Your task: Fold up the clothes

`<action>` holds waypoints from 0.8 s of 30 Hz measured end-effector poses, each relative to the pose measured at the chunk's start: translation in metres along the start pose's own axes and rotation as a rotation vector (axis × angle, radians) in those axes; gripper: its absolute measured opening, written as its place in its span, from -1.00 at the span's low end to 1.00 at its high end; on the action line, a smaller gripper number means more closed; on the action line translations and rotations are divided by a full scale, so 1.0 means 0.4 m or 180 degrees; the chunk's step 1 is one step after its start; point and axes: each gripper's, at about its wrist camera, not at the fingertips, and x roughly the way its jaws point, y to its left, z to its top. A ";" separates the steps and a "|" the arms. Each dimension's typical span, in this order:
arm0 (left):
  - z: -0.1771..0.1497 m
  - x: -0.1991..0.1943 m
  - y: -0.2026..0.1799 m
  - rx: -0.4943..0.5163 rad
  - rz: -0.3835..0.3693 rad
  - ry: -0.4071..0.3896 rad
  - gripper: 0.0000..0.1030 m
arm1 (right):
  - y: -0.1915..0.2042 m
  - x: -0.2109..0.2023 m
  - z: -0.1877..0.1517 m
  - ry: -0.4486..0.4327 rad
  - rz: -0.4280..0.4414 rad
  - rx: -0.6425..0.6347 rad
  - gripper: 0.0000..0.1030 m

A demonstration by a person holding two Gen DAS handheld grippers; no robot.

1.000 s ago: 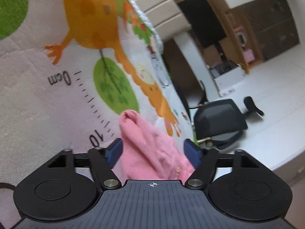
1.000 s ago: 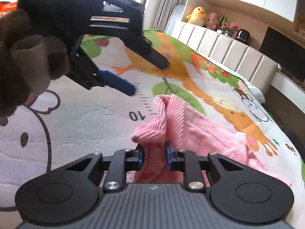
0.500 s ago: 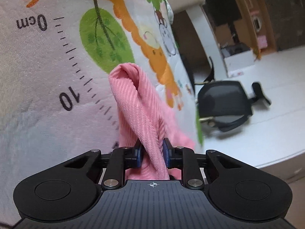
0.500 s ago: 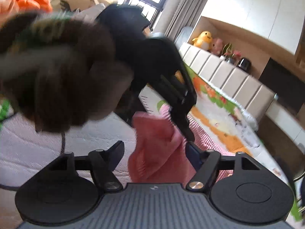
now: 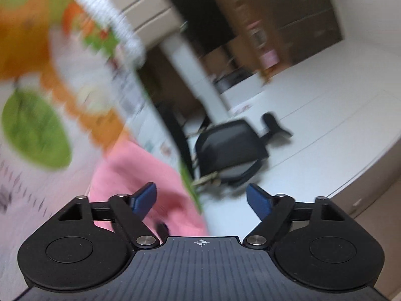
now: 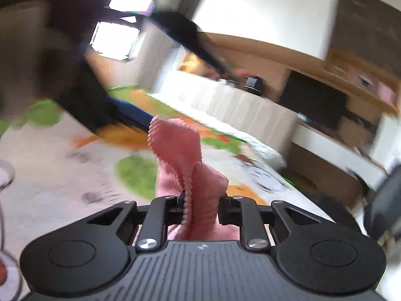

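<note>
A pink ribbed garment (image 6: 180, 150) stands up in a fold from my right gripper (image 6: 200, 208), whose jaws are closing with their pads pressed on the cloth. In the left wrist view the same garment (image 5: 140, 170) lies on the cartoon-printed sheet (image 5: 32, 130), low and to the left. My left gripper (image 5: 200, 198) hangs above it, its jaws opening with nothing gripped; the cloth shows behind the left blue fingertip (image 5: 144, 198). In the right wrist view the left gripper (image 6: 132, 113) is a dark blur at upper left, close to the top of the fold.
The bed's edge runs diagonally, with a padded headboard (image 6: 238, 107) at its far end. A black office chair (image 5: 230, 150) stands on the white floor beside the bed. A dark screen and low cabinet (image 6: 313, 100) line the wall. A person's hand (image 6: 20, 50) holds the left gripper.
The left gripper closed on the pink fold, then let go and rose. The right gripper let go of the garment, opened wide, then shut on the raised fold. Both views are now motion-blurred.
</note>
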 end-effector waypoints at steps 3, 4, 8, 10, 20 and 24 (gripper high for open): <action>-0.003 0.005 -0.041 0.0274 0.0128 -0.0144 0.81 | -0.131 -0.012 -0.043 0.0230 -0.0192 0.0495 -0.64; -0.010 0.019 -0.045 0.0334 0.0208 -0.0119 0.81 | -0.170 -0.010 -0.068 0.0362 -0.0208 0.0675 -0.64; -0.064 0.117 -0.021 0.0430 0.0606 0.0235 0.81 | -0.274 0.013 -0.186 0.0916 -0.0189 0.1266 -0.63; -0.100 0.173 0.011 0.0448 0.0779 0.0461 0.81 | -0.292 0.004 -0.227 0.1060 -0.0180 0.1363 -0.63; -0.310 0.232 0.016 0.2223 0.1163 0.0881 0.67 | -0.348 -0.140 -0.232 0.0615 -0.0421 0.0828 -0.24; -0.385 0.244 -0.026 0.3276 0.1308 0.0594 0.47 | -0.298 -0.204 -0.176 0.0232 -0.0303 -0.0057 -0.10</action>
